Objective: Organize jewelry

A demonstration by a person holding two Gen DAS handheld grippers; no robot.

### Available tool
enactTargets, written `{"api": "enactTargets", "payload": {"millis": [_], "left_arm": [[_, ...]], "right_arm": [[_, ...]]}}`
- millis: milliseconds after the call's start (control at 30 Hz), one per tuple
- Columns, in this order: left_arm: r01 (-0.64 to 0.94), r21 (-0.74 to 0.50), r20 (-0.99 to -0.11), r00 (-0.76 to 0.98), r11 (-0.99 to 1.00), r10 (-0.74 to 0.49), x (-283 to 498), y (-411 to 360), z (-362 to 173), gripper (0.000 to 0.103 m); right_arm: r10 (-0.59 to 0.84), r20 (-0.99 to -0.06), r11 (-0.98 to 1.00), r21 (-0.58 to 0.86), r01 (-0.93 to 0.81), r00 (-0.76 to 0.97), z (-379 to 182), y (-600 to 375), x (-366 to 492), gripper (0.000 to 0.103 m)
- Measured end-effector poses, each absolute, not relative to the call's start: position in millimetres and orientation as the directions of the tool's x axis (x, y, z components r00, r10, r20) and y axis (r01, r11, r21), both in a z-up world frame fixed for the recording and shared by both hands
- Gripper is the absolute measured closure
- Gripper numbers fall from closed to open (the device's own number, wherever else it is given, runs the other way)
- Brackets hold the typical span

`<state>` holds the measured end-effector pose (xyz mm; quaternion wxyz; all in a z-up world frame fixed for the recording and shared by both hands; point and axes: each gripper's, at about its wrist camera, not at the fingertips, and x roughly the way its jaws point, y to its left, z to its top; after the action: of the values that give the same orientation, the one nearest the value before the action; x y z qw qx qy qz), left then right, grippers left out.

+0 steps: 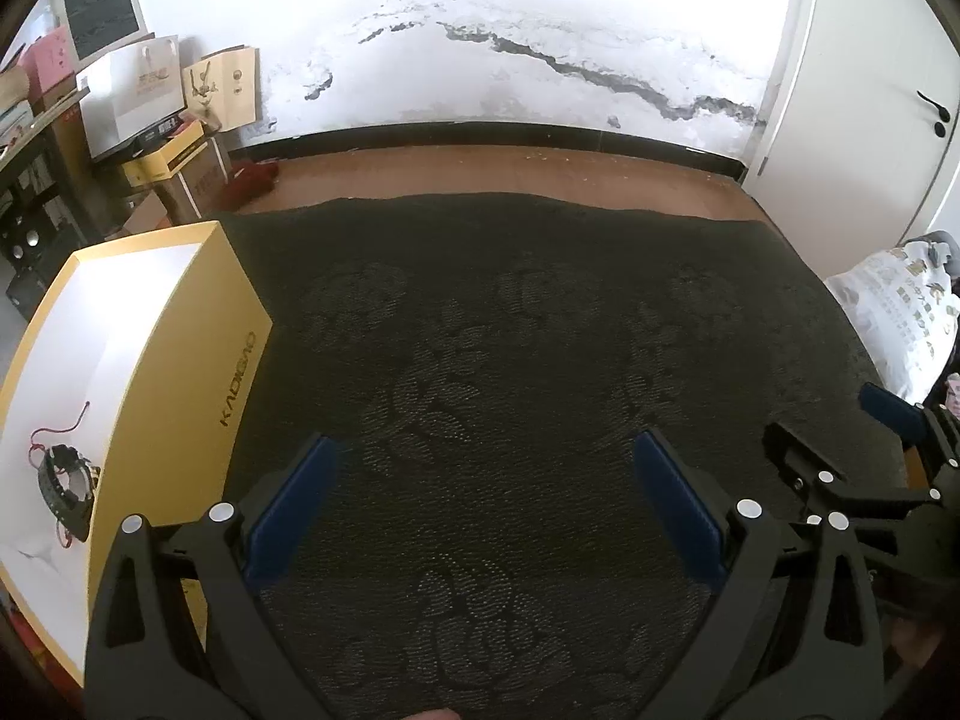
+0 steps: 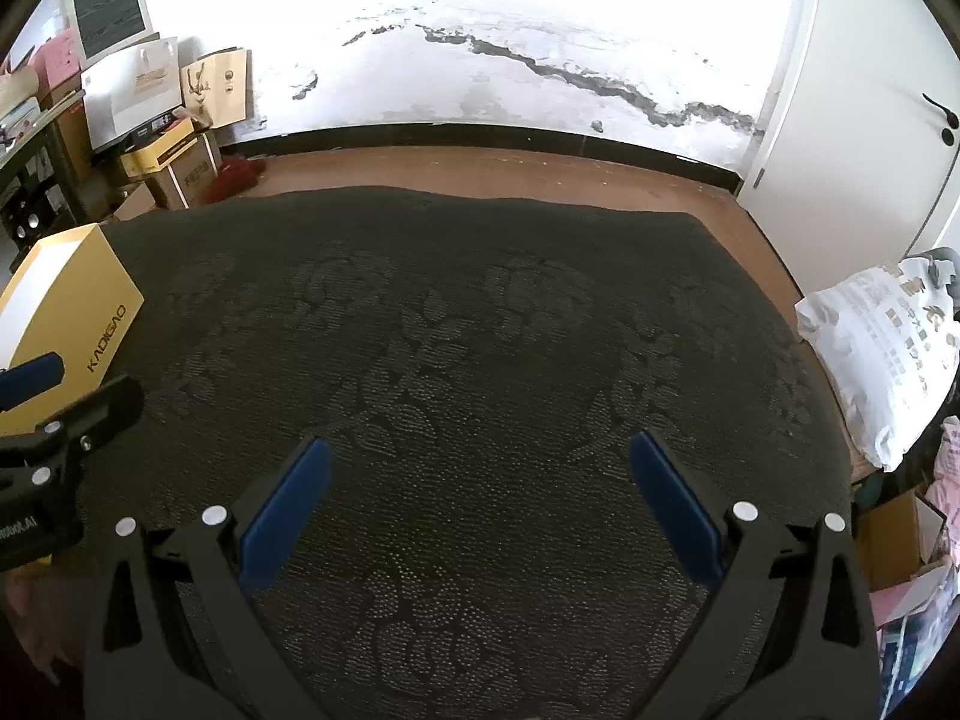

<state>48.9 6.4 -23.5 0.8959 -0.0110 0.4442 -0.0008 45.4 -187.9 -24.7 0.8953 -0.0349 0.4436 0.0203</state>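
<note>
Dark cloth [image 1: 510, 360]; yellow box [image 1: 180, 372] holding watch [image 1: 63, 483]

Left gripper [image 1: 483, 450]: 2 blue-padded fingers [image 1: 288, 510] spread wide, nothing between them, tips angled forward and down. Right gripper [image 2: 480, 450]: same pose, blue-padded fingers [image 2: 675, 516] wide apart, gap bare. The 2 sit side by side, level; each shows at the edge of the other's view, just outside the near finger.
</note>
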Motion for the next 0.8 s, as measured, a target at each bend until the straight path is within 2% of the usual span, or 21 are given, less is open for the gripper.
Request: {"api": "enactTargets", "payload": {"millis": [800], "left_arm": [[-0.009, -0.003, -0.793, 0.609, 1.0, 0.003, 49.1, 9.6, -20.7, 0.007]], "right_arm": [[0.013, -0.792, 0.996, -0.045, -0.08, 0.61, -23.9, -177.3, 47.6, 0.007]]}}
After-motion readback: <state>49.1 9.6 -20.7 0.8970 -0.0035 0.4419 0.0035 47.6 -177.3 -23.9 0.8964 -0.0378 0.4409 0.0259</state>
